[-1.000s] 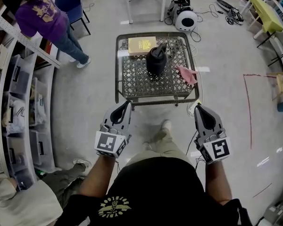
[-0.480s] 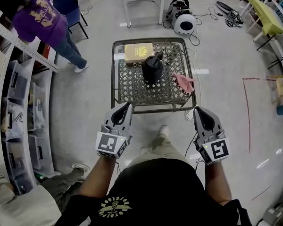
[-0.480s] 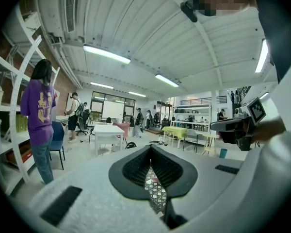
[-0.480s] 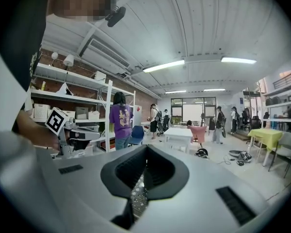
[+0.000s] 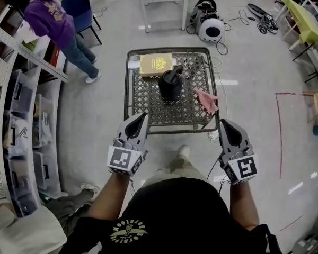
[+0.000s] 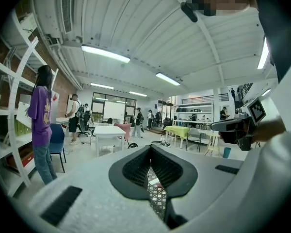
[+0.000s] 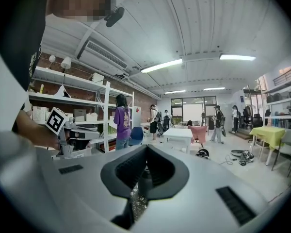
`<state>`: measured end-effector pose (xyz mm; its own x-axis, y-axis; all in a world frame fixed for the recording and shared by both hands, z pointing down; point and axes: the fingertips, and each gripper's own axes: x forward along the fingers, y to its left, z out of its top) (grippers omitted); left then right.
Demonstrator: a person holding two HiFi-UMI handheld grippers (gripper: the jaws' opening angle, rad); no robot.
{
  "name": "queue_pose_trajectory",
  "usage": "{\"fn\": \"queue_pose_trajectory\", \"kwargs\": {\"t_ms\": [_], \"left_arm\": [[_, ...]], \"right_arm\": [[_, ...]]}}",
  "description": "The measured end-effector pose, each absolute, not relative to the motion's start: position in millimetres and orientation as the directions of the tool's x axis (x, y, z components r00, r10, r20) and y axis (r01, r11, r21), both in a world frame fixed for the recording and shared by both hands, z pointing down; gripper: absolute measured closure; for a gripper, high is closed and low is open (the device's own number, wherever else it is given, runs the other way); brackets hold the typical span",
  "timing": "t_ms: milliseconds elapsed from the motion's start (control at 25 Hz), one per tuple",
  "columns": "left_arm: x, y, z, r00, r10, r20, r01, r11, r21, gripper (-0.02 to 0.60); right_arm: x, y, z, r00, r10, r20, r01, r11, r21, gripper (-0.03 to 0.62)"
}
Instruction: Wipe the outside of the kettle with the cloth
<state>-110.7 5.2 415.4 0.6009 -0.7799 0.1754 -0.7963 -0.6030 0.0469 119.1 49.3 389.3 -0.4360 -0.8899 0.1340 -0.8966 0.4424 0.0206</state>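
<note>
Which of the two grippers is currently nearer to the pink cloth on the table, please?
The right. The right gripper hovers just off the table's near-right corner, close to the pink cloth; the left gripper is at the near-left corner, farther away.

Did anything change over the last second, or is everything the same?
The left hand-held gripper and right hand-held gripper came closer to the wire-mesh table, both shut and empty. The black kettle, pink cloth and yellow box stayed put.

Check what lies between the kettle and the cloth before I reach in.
Nothing: the head view shows only bare lattice tabletop between the black kettle and the pink cloth.
</note>
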Motion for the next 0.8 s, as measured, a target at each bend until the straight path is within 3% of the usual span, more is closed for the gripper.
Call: {"fn": "queue_pose_trajectory", "kwargs": {"t_ms": [800], "left_arm": [[-52.2,-52.6,406.3,0.521,-0.833,0.188,-0.849,-0.528,0.013,0.572]], "right_arm": [[183.8,-34.7,392.2,-0.523,-0.846,0.106,-0.847,0.53,0.051,0.583]]}}
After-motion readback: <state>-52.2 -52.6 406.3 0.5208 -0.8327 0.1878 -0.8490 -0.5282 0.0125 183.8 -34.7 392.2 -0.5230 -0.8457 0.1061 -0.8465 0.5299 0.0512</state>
